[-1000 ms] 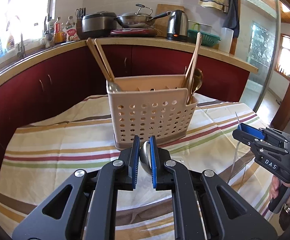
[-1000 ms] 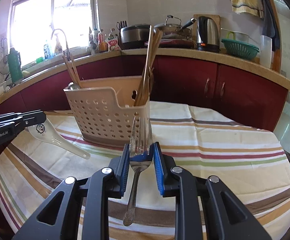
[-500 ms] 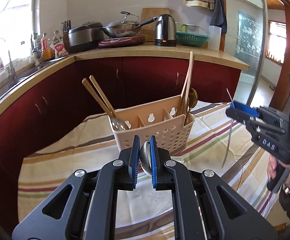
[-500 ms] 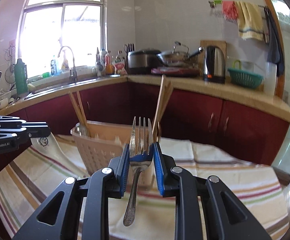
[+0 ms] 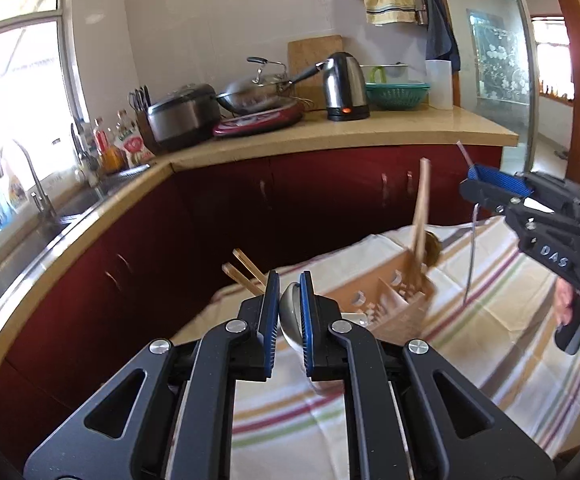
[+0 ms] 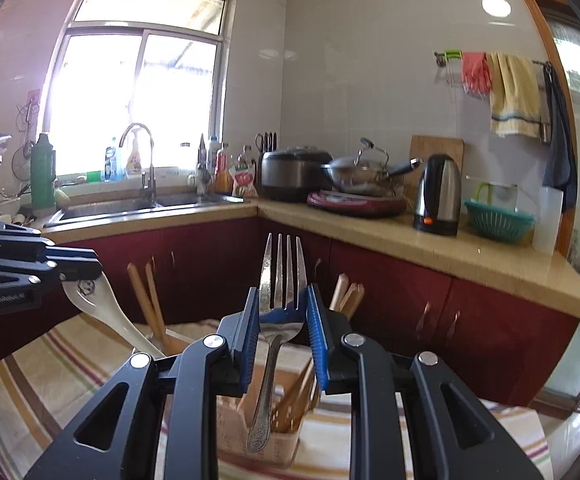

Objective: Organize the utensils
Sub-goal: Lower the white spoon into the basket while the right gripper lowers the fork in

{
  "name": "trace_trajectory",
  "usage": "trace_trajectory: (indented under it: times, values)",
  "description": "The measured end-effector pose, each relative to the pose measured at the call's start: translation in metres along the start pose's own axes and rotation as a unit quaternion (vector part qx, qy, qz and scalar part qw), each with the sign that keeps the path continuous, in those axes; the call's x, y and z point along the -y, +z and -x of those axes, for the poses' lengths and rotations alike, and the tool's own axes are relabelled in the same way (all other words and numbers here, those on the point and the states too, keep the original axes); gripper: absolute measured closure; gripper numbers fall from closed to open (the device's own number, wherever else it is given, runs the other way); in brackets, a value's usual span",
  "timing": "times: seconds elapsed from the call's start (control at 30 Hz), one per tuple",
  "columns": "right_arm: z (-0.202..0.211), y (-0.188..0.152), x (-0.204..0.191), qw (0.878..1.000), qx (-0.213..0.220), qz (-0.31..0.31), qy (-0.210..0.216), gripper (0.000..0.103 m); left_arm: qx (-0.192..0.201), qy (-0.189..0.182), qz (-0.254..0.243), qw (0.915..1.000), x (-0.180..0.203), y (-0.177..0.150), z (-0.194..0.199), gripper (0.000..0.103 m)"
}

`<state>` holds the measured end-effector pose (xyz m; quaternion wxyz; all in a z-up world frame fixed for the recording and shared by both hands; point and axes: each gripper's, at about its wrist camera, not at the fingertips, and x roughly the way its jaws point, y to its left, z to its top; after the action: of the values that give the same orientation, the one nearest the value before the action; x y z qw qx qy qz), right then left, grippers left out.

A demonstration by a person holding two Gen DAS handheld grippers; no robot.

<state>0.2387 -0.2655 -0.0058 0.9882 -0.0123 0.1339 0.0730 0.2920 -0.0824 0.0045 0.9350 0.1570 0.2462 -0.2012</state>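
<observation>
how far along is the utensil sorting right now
Done: the beige caddy already holds chopsticks and wooden utensils. In hand: the left gripper is shut on a white spoon, and the right gripper is shut on a fork, both above the striped tablecloth. Left: placing both in the caddy.

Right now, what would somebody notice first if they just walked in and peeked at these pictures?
Probably the shiny fork, pinched in the right claw with its prongs pointing up in front of the red cabinets. Next, the white spoon gripped by the left claw, held up beside it. Below both sits the beige utensil basket on the striped tablecloth, with wooden chopsticks poking out.
</observation>
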Motion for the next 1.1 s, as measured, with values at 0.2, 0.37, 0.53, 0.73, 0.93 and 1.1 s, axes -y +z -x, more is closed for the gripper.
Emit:
trace_trajectory:
  times: [0.2,0.37,0.53,0.73,0.93,1.1]
  values:
    - [-0.026,-0.001,-0.003,1.000,0.001,0.009,0.008,0.079,-0.018,0.009,-0.026,0.9995,0.000,0.005,-0.031,0.092]
    - [-0.046,-0.018,-0.006,1.000,-0.020,0.015,0.010,0.079,-0.046,0.009,-0.043,0.9980,0.005,-0.007,-0.059,0.092]
    - [-0.054,-0.035,-0.007,0.999,-0.040,0.009,0.012,0.079,-0.058,0.002,-0.031,0.9979,0.003,-0.017,-0.071,0.088]
    - [-0.061,-0.051,-0.005,0.998,-0.064,-0.004,0.016,0.079,-0.051,-0.004,0.002,0.9987,0.001,-0.026,-0.074,0.053]
    - [-0.061,-0.053,0.002,0.997,-0.073,-0.026,0.023,0.075,-0.054,-0.010,0.010,0.9985,0.005,-0.031,-0.079,0.039]
    - [-0.049,-0.049,0.003,0.998,-0.057,-0.029,0.018,0.061,-0.053,-0.013,0.014,0.9984,0.007,-0.031,-0.078,0.034]
